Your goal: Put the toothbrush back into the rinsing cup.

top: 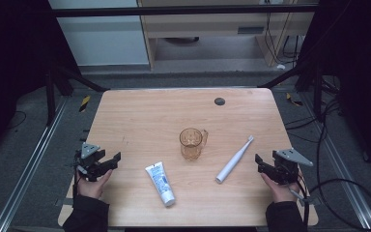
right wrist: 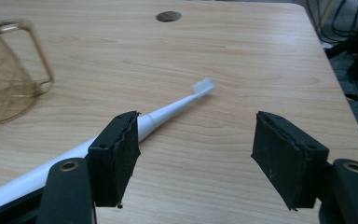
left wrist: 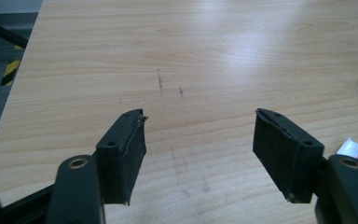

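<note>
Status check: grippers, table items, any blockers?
Left gripper open, empty, at left table edge. Right gripper open, empty, beside toothbrush. Cup upright mid-table, toothpaste tube lying flat. Nothing between grippers and items.

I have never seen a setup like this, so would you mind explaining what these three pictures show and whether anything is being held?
No robot here: a person holds a hand-operated two-jaw gripper in each hand. The high view looks down on the wooden table, with the left gripper and right gripper near its front corners. The other two pictures come from cameras riding on each gripper, looking along its black jaws. On the table lie a toothpaste tube, an amber transparent cup with a handle, and a white toothbrush. Both grippers are open and hold nothing; the right one's view shows the toothbrush just ahead of its jaws.
</note>
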Demonstrator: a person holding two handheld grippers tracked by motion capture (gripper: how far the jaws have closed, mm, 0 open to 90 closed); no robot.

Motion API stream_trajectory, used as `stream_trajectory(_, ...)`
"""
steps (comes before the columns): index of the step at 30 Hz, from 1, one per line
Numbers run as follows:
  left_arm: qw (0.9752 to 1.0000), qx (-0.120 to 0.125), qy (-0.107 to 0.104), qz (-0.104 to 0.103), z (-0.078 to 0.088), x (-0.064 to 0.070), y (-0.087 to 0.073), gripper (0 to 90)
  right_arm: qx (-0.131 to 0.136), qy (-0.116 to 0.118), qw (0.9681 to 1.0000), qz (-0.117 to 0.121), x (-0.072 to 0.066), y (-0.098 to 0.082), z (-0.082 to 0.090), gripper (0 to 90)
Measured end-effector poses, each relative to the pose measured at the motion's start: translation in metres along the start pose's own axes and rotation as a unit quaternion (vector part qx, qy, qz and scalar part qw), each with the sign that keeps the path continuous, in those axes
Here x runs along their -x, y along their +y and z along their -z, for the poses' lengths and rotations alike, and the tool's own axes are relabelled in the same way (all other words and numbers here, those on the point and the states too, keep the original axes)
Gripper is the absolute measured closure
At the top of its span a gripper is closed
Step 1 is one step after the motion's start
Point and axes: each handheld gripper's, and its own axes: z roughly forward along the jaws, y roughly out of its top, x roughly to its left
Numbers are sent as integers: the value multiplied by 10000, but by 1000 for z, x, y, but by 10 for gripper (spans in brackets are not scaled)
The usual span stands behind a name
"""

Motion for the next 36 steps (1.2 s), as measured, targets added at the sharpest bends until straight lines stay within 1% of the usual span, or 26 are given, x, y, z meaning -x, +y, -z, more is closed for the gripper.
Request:
stream_trajectory(1, 10000, 7, -5, -13, 1, 0, 0, 370, 19, 24, 10000, 27, -2, 0, 1, 345)
stream_trajectory(3, 10000, 7, 12, -49, 4, 2, -1, 386, -4, 160, 9999, 36, -5, 1, 2, 367)
stream_trajectory(9, 9999, -118, 52, -102, 7, 5, -4, 460, -83, 439, 9990, 97, -15, 2, 3, 437)
stream_trajectory(13, 9997, -163, 102, -136, 9, 5, -6, 475, -150, 599, 9980, 154, -21, 4, 2, 500)
stream_trajectory(18, 9996, -221, 149, -90, 7, 2, -8, 497, -224, 766, 9966, 224, -30, 4, 0, 573)
stream_trajectory(19, 9996, -221, 149, -90, 7, 2, -8, 502, -224, 766, 9966, 224, -30, 4, 0, 573)
stream_trajectory(21, 9995, -240, 161, -86, 6, 2, -8, 506, -260, 827, 9958, 304, -36, 6, -3, 611)
stream_trajectory(29, 9994, -276, 151, -113, 4, 3, -8, 510, -349, 967, 9937, 434, -49, 8, -11, 708)
stream_trajectory(31, 9994, -281, 154, -124, 3, 3, -8, 510, -349, 1002, 9933, 456, -51, 9, -12, 718)
stream_trajectory(32, 9994, -288, 158, -148, 3, 3, -7, 510, -392, 1043, 9926, 482, -55, 9, -15, 738)
stream_trajectory(36, 9993, -298, 158, -189, 2, 5, -7, 510, -451, 1116, 9911, 561, -62, 9, -21, 779)
